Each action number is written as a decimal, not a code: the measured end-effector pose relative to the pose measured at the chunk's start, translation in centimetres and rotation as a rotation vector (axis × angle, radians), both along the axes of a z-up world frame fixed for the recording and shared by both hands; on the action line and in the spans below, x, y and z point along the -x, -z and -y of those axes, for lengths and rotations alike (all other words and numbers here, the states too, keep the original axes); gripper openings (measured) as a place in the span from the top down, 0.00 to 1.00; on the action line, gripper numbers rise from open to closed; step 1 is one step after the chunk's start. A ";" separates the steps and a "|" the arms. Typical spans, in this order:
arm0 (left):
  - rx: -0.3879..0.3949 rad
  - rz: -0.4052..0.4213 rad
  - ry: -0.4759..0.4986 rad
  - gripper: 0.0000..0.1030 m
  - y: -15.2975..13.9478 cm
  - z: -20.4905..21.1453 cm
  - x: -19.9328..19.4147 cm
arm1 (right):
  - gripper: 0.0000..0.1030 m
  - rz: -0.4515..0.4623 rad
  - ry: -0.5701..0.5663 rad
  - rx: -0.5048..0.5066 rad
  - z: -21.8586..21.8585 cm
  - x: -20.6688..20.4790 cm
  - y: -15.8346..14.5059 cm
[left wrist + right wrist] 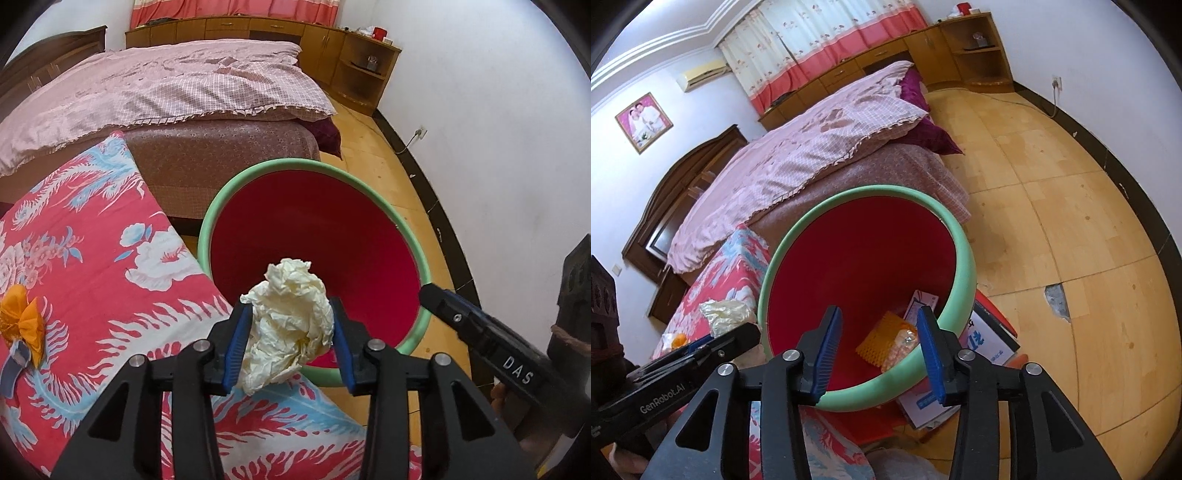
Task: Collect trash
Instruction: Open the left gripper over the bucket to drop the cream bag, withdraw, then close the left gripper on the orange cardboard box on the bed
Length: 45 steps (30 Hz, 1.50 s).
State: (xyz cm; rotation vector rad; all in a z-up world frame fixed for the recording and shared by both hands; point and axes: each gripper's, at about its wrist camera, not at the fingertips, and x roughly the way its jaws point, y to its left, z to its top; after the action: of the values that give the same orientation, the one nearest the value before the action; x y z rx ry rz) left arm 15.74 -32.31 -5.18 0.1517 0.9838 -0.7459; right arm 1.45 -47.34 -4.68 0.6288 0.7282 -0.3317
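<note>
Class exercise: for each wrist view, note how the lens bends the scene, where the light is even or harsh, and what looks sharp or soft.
Left wrist view: dark fisheye corners, bowed wall; the crumpled paper is sharp, evenly lit. Right wrist view: floor seams curve, the bin interior is shaded, no strong glare, edges slightly soft.

Soft, even daylight fills both views; shadows stay faint. Strong fisheye bending and dark vignetting mark the corners; focus is sharp.
</note>
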 end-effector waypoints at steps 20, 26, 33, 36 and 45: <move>0.065 0.014 -0.083 0.53 -2.2 -4.0 0.7 | 0.35 0.017 0.006 0.000 -1.1 1.4 -1.5; 0.070 0.016 -0.147 0.53 -2.7 -6.9 0.8 | 0.35 0.021 -0.024 0.002 -2.9 1.4 -2.1; 0.067 0.030 -0.227 0.53 -3.1 -10.6 0.9 | 0.35 0.016 -0.072 0.007 -5.1 1.1 -2.5; 0.061 0.038 -0.268 0.53 -3.3 -12.4 0.7 | 0.35 0.015 -0.094 0.013 -6.2 0.8 -2.7; 0.051 0.075 -0.394 0.53 -3.8 -17.6 0.2 | 0.35 0.000 -0.147 0.033 -9.2 0.0 -2.9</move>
State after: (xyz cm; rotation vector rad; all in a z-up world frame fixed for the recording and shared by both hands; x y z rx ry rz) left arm 15.58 -14.68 -1.41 -0.0582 0.8873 -0.3999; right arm 1.45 -38.13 -1.79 0.5406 0.7633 -0.2083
